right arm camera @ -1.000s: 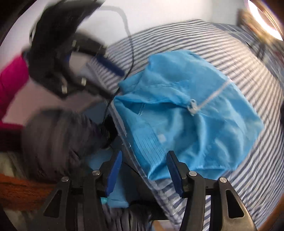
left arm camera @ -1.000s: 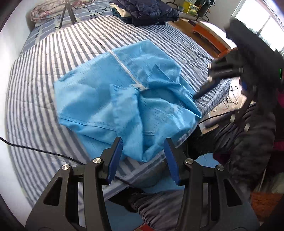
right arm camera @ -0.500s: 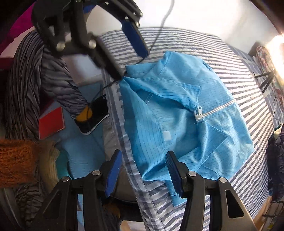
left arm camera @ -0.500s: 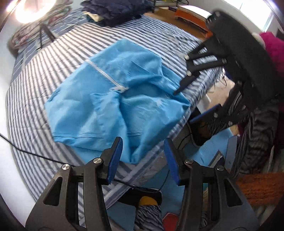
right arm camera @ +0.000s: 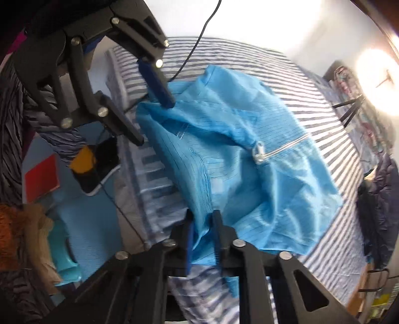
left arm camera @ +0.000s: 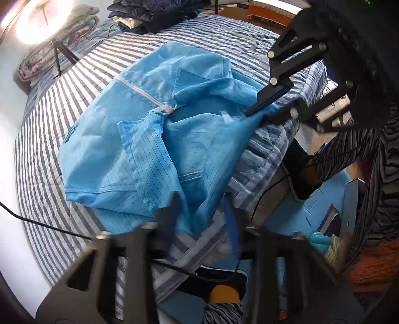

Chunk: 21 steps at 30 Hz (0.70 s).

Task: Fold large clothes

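Blue garment [right arm camera: 239,159] between both closing, down-tilted hand-held grippers (bed edge).

The garment [left arm camera: 139,139] between the jaws is sky blue with thin dark pinstripes and a white zip [left arm camera: 139,91]. Beneath it, the bedspread [left arm camera: 49,119] has grey-blue and white stripes. The grippers' pads [right arm camera: 159,84] are blue.

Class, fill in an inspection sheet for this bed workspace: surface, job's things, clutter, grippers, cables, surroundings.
Surface: striped bedspread, wrinkled at its near edge.
Job's things: blue garment, crumpled, its zip partly done up.
Clutter: dark folded clothes at the far end.
Grippers: left hand-held gripper and right hand-held gripper both closing on the garment's near edge.
Cables: black cable across the bedspread.
Surroundings: lamp on tripod; blue floor mat.
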Motion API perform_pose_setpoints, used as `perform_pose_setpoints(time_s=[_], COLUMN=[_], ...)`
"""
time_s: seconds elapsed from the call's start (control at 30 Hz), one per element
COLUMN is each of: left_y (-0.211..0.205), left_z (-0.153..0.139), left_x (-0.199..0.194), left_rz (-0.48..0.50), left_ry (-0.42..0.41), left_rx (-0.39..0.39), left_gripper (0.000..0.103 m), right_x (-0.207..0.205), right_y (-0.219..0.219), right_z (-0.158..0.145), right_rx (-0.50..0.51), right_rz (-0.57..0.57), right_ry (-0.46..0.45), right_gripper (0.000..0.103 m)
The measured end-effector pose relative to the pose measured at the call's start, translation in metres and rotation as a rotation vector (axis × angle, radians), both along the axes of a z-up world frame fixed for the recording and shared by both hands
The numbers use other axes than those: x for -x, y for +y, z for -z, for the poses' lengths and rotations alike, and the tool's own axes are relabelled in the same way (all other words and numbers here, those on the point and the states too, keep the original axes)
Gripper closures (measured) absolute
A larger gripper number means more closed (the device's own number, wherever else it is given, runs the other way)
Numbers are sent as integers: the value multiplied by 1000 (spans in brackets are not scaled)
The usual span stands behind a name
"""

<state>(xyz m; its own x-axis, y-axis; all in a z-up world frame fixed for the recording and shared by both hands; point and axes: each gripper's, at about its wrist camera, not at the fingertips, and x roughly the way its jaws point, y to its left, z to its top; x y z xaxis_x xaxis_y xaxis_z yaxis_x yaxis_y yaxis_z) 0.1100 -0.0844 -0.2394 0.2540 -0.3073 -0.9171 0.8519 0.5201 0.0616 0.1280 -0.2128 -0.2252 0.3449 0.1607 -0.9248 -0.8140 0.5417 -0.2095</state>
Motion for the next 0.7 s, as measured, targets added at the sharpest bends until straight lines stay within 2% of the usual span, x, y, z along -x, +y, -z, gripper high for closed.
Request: perform_pose_setpoints(time_s=[0.03,0.13,0.23,0.3,0.37,0.43,0.53,0.57,0.67,0.7], left_y=[0,2,4,4,3,5,9,10,23,30], left_z=[-2,-11,-15,-7,6,16,29,29,17,9], left_x=[0,0,7,14,18,20,23,22,19,18], left_rz=[-4,-48,-29,-9,-3,-16,-37,-47,-103,-131], left_ry=[-27,-102,-180,-212,-205,-198,-185,-177,-134,-114], left_rx=[3,41,49,31,17,22,20,30,86,118], left_gripper=[97,100,101,101,101,101,101,100,86,76], right_x=[0,5,17,23,30,35,49,51,49,48], right_y=[-1,-2,1,3,5,7,13,14,12,11], right_z=[-3,-15,-17,-13,1,13,36,40,43,40], right_rx=[0,9,48,65,90,90,144,150,158,148], right_rz=[1,3,-18,-32,-40,-37,-88,-96,-86,-74], right_ry=[-15,-115,-231,-283,-331,-334,-362,-346,-340,-330], right_gripper=[100,102,103,103,103,103,103,103,101,97])
